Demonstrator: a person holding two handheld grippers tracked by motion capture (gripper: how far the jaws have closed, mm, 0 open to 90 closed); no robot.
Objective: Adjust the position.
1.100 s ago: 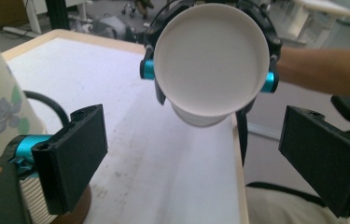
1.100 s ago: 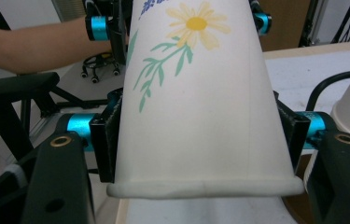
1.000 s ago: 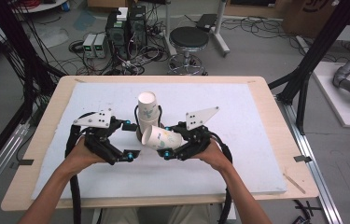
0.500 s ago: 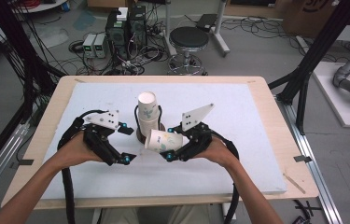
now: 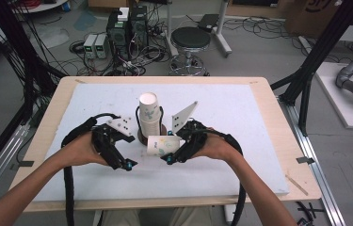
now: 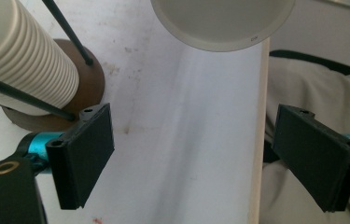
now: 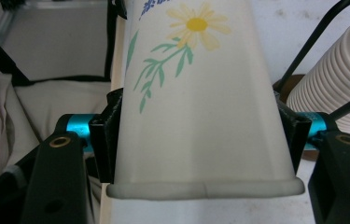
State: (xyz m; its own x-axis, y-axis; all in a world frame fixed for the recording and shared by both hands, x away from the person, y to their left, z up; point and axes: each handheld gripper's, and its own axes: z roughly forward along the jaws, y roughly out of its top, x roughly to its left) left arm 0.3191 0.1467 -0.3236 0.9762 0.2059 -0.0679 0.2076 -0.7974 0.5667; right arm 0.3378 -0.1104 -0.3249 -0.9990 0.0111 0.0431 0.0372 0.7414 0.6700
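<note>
1. The paper cup (image 5: pixel 161 145) lies on its side, clamped in the right gripper (image 5: pixel 170 159), near the table's (image 5: pixel 259 117) front edge.
2. The cup stack (image 5: pixel 148 117) stands just behind it, mid-table.
3. The left gripper (image 5: pixel 126 165) has just been closing; its jaws stand apart with nothing between them.

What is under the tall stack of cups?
A round brown base sits under the cup stack, with black wire rods around it. The base's middle is covered by the cups.
</note>
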